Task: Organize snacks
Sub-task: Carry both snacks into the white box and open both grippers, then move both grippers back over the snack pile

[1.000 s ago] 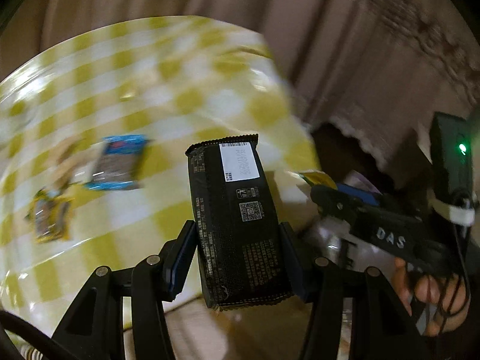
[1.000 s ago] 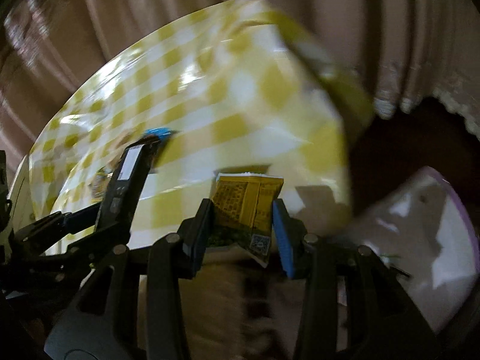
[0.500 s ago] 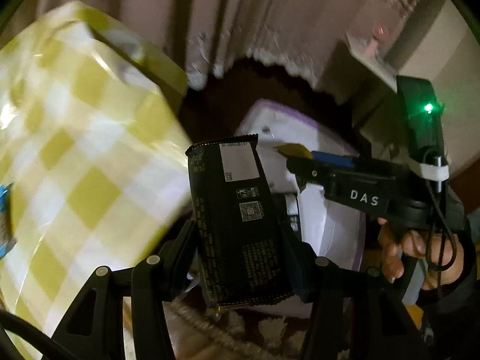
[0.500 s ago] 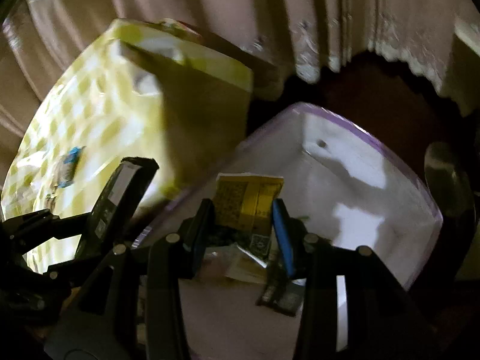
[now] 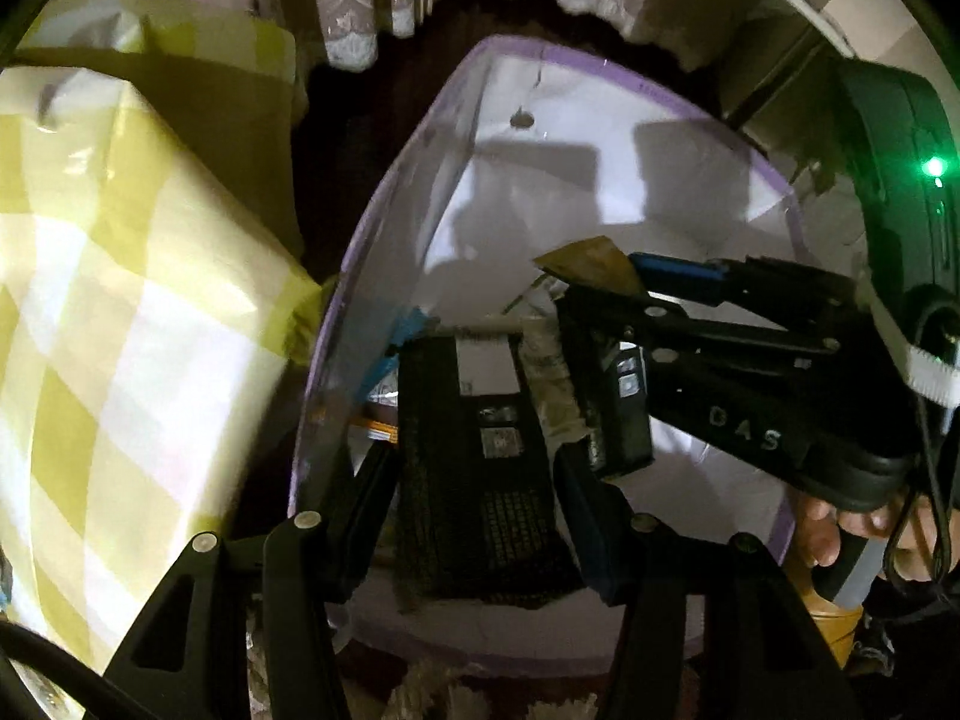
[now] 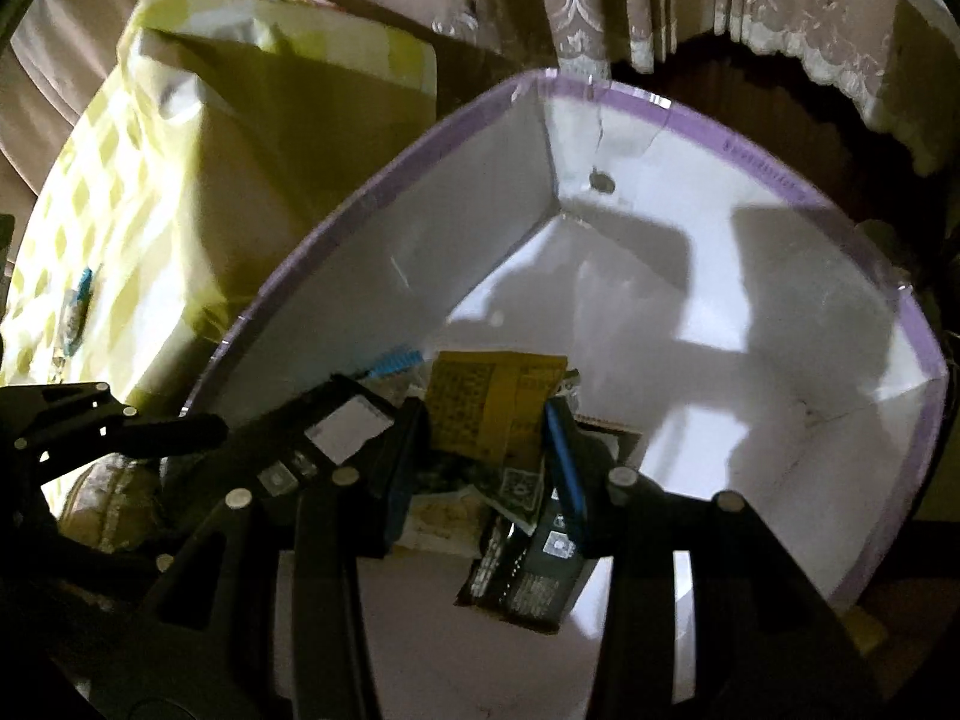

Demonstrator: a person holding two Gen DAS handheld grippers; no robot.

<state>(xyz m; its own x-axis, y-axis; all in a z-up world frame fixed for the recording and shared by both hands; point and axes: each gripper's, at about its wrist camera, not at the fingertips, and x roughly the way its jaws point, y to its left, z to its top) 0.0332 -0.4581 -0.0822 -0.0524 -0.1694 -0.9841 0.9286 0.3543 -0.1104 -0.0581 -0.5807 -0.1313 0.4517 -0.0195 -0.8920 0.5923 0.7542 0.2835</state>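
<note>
While both snacks hang over the white bin (image 6: 750, 138), the left gripper (image 5: 474, 480) clamps the black packet (image 5: 474, 468) and the right gripper (image 6: 486, 450) the yellow packet (image 6: 486, 408); the drop-off step next calls for releasing them toward the pile at 6 o'clock.

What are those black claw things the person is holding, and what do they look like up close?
They are two handheld grippers. The left gripper has black skeletal linkage arms with silver rivets and blue pads inside its jaws. The right gripper matches it, with pale "DAS" lettering on its body, a glowing green light, a white strap and a thin black cable. A dark sleeve shows at the wrist.
</note>
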